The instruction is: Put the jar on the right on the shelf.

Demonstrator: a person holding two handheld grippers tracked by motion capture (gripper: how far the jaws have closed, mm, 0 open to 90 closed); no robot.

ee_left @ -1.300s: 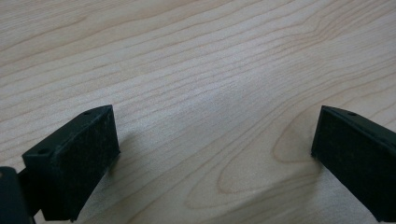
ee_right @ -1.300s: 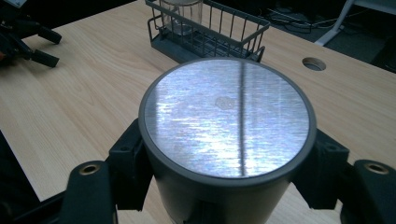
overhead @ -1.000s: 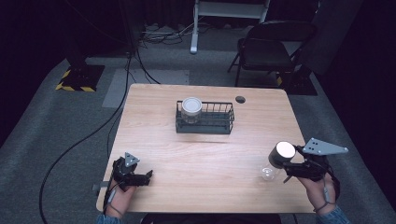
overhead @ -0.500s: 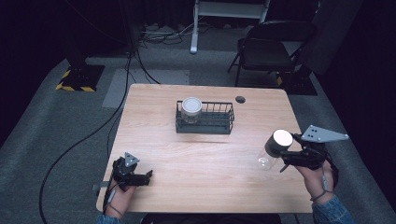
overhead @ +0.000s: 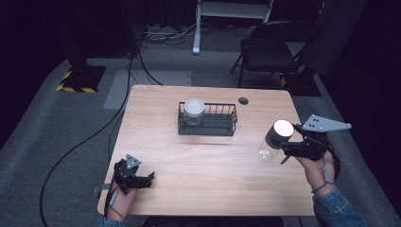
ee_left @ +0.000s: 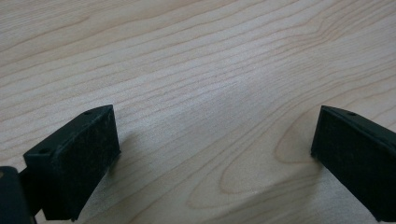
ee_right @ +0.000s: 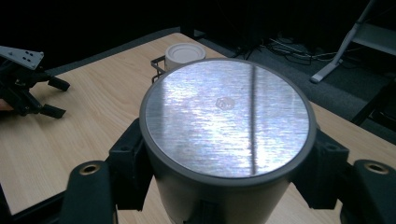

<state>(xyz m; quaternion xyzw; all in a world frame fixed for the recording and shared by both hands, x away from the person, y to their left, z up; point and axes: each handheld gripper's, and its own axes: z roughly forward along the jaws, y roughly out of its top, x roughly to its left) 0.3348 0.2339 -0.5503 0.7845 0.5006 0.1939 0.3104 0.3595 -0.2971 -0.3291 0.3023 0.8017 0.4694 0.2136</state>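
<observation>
Lifting clear of the bench, a clear jar with a brushed metal lid now hangs tilted in the right hand-held gripper, whose jaws are clenched on the jar just under its lid; a second ago the same jar stood on the wood near the right edge with the gripper at its side, and half a second ago it was only beginning to rise. In the right gripper view the lid sits between the 2 black jaws, pressed on both sides. Ahead of it, at the middle of the bench, a black wire basket already holds 1 white-lidded jar at its left end, with the right part of the basket bare. That free room, and the jar's climb, suggest the carry to the basket is the step in hand, with the placing not yet done. The left hand-held gripper has kept its place at the near left corner, its jaws spread wide over bare wood and grasping nothing.
</observation>
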